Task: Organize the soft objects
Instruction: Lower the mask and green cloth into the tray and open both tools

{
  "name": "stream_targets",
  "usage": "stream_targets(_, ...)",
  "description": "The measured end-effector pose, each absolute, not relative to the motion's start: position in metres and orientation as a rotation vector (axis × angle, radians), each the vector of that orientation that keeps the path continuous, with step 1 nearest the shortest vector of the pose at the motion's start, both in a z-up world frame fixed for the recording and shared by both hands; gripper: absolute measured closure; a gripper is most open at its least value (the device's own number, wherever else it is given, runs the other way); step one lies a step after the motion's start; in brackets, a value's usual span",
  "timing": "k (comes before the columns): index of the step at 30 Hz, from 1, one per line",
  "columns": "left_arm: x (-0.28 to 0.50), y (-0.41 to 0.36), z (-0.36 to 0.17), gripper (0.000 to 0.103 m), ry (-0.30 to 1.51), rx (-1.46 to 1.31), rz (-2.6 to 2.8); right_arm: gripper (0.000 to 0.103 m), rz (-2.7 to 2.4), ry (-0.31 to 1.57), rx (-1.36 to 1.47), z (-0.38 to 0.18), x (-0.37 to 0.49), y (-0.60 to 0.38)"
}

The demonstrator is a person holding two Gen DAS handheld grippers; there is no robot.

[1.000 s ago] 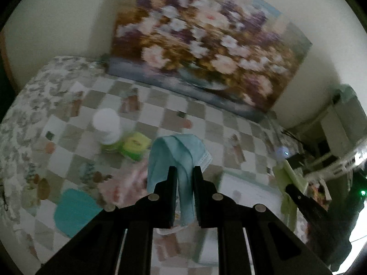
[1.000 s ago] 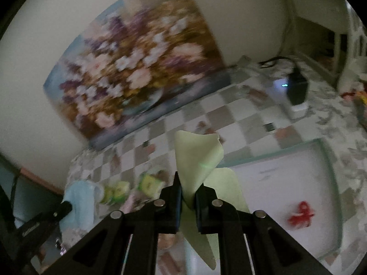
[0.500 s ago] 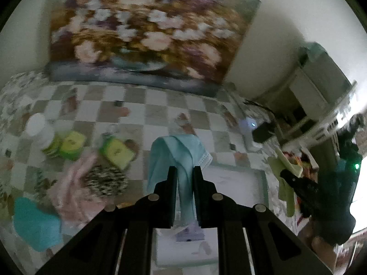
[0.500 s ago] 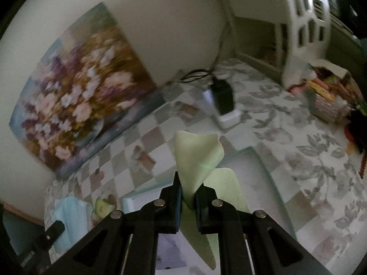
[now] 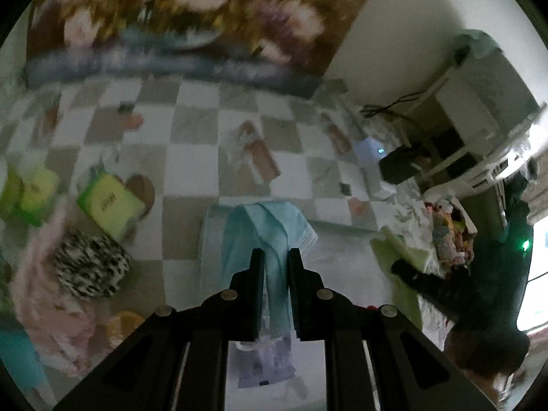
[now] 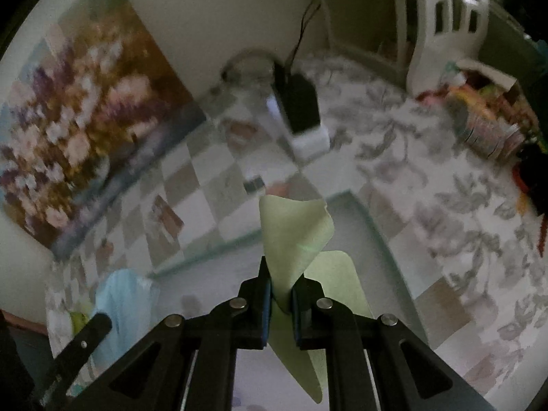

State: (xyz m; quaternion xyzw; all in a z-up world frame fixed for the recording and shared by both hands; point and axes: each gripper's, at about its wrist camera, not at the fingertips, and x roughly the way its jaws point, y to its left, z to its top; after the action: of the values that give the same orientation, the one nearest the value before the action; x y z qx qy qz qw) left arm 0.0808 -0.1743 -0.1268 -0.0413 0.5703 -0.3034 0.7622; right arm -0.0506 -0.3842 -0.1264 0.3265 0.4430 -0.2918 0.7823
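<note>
The left gripper (image 5: 276, 257) is pinching a blue cloth (image 5: 265, 229) between narrow jaws, and the right gripper (image 6: 281, 275) is clamping a pale green cloth (image 6: 294, 236) with its jaws fully closed on it. Both are being carried above the white tray (image 6: 359, 212) on the checkered surface (image 5: 195, 130), probably so they can be laid inside. Each cloth is hanging lengthwise from its pinch, long axis running along the fingers; blur is hiding finer folds.

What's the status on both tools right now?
Left tool shut on light blue lace-edged cloth. Right tool shut on pale green cloth. Both over white tray; nothing blocking.
</note>
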Motion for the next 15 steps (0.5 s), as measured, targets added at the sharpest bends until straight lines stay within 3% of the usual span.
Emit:
stream_targets(8,0.086,-0.183,-0.174,0.089,1.327,-0.036,-0.594,0.093,-0.609,1.104,0.731,-0.179,-0.041,-0.379)
stream_targets(15,0.085,-0.185,-0.186,0.089,1.339,0.020,-0.557,0.092,-0.606,1.131,0.727,-0.184,-0.042,-0.374)
